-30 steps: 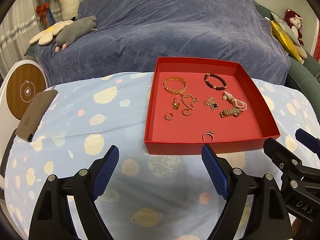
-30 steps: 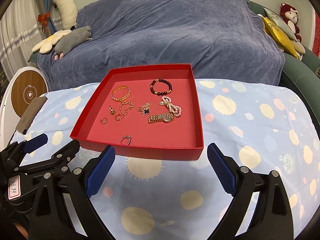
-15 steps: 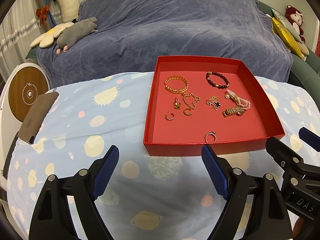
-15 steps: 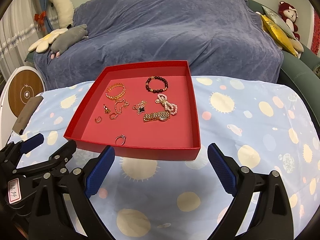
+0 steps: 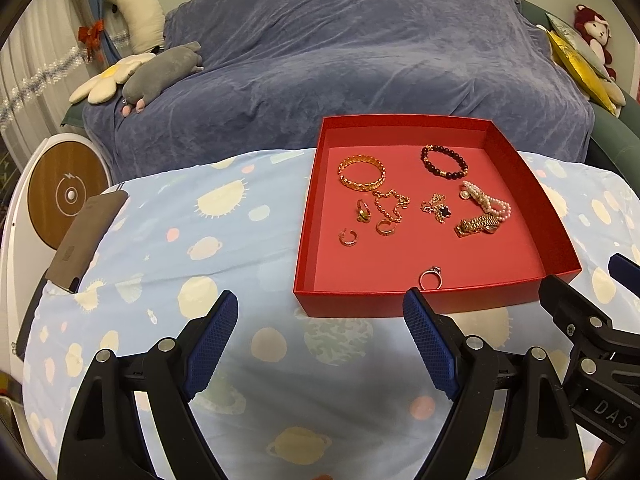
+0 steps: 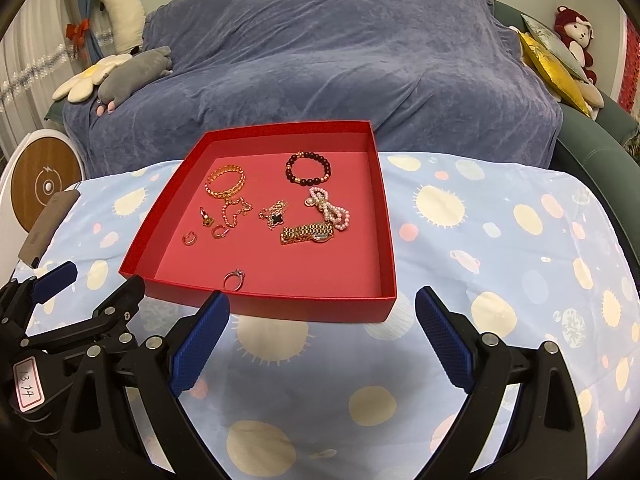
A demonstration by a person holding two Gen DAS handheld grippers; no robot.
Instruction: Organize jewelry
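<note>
In the left wrist view the ring (image 5: 430, 277) sits behind the tray's (image 5: 360, 304) near wall, its lower edge hidden. The right gripper (image 5: 592, 292) is cut off at 3 o'clock, and the phone's (image 5: 86, 236) lower end slips under the cloth (image 5: 240, 240). Small pieces around the chain (image 6: 236, 212) are too fine to identify. The left gripper (image 6: 84, 280) is cropped at 9 o'clock in the right wrist view.

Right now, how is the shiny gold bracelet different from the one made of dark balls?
The gold bracelet is a woven metal band; the dark bead bracelet is a string of round beads with a few gold ones. The gold bracelet lies nearer the red tray's left wall, the bead bracelet further right. Both are closed loops lying at the tray's far end, untouched by either gripper.
</note>
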